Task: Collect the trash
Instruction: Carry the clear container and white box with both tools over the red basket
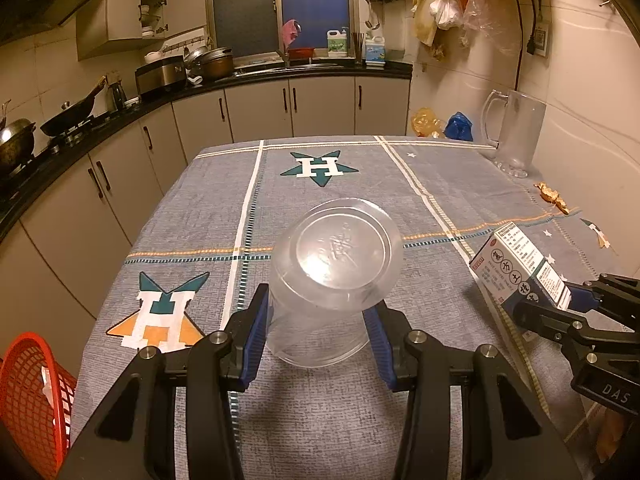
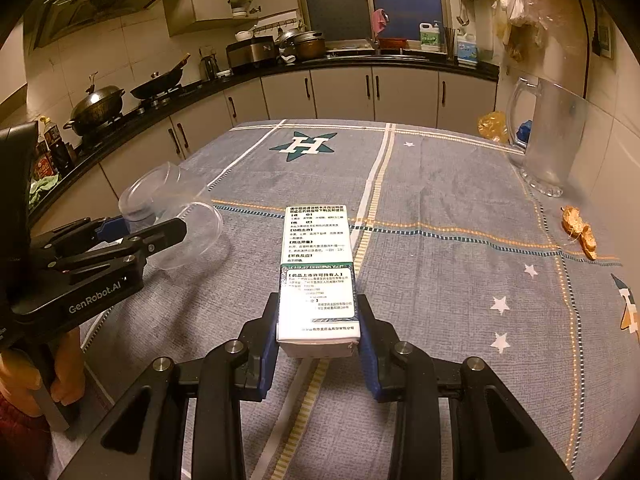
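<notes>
My left hand-held gripper [image 1: 320,320] clamps a clear plastic container [image 1: 334,272]; the red basket [image 1: 30,392] sits lower left, off the surface's near-left corner. My right hand-held gripper [image 2: 318,328] grips a medicine box [image 2: 318,272] lengthwise.

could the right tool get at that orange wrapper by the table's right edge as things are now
Probably not yet. The right tool is shut on the medicine box, so it has no free grip. The path itself looks open: only bare tablecloth lies between it and the orange wrapper.
</notes>
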`<state>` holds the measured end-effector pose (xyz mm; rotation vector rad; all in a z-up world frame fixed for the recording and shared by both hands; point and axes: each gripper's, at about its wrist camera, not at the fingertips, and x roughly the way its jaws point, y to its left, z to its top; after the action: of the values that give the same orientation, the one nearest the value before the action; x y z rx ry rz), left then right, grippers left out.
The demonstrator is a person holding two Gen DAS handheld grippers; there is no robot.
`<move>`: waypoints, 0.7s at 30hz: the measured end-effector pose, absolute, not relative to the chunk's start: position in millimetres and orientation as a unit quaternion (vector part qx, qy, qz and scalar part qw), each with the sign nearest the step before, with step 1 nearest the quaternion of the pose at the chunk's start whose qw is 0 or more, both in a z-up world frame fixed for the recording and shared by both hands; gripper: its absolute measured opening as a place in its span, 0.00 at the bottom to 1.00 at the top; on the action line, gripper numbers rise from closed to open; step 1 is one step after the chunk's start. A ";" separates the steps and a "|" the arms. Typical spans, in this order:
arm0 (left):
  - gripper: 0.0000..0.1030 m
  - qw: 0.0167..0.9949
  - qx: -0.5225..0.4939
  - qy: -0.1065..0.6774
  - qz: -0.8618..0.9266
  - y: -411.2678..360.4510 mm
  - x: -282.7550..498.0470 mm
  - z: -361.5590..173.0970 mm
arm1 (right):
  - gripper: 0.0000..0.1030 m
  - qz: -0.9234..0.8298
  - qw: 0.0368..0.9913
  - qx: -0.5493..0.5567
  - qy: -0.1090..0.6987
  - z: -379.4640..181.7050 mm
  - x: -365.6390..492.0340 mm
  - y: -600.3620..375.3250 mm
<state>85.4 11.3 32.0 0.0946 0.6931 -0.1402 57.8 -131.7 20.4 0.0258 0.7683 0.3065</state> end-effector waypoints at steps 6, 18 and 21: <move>0.43 0.938 0.046 0.338 -0.066 12.1 85.5 32.1 | 0.37 0.150 0.918 0.016 0.367 24.6 55.6 -132.2; 0.43 0.941 0.017 0.333 -0.054 22.6 75.3 56.0 | 0.37 0.146 0.925 0.032 0.351 37.6 51.3 -142.2; 0.43 0.945 0.021 0.323 -0.050 23.6 62.1 66.3 | 0.37 0.147 0.926 0.036 0.347 41.2 49.9 -143.2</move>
<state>62.1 23.6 66.3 0.0430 0.6584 -0.1019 49.9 -143.2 41.2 0.0742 0.7117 0.3019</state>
